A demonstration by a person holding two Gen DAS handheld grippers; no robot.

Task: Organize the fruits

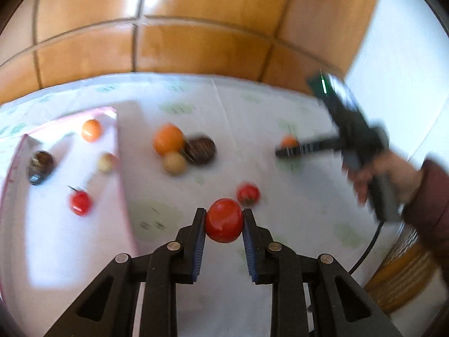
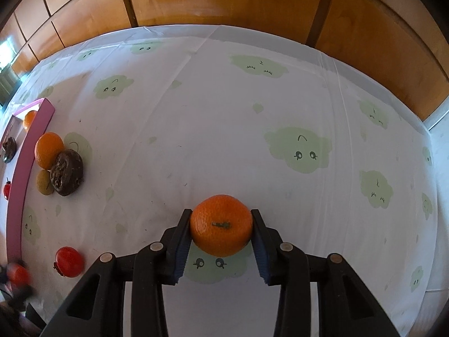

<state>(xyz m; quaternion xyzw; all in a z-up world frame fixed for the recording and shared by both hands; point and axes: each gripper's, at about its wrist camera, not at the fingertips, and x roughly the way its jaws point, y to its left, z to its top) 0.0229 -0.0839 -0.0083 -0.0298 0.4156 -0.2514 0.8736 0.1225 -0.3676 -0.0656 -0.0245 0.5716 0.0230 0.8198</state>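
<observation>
In the left wrist view my left gripper (image 1: 224, 213) is shut on a red tomato (image 1: 224, 221), lifted above the tablecloth. A second red tomato (image 1: 248, 193) lies just beyond it. In the right wrist view my right gripper (image 2: 221, 213) is shut on a mandarin (image 2: 221, 224) that sits low over the cloth. The left camera also shows that right gripper (image 1: 286, 147) with the mandarin (image 1: 289, 141). A pink-rimmed tray (image 1: 126, 196) at the left holds an orange (image 1: 91, 130), a dark fruit (image 1: 39, 167), a beige fruit (image 1: 107, 162) and a small red fruit (image 1: 80, 202).
Beside the tray (image 2: 16, 196) an orange (image 2: 49, 149), a dark wrinkled fruit (image 2: 66, 172) and a beige fruit (image 2: 44, 186) cluster together. A person's hand and sleeve (image 1: 415, 185) hold the right gripper. Wooden panels (image 2: 224, 2) rise behind the cloud-print tablecloth (image 2: 224, 112).
</observation>
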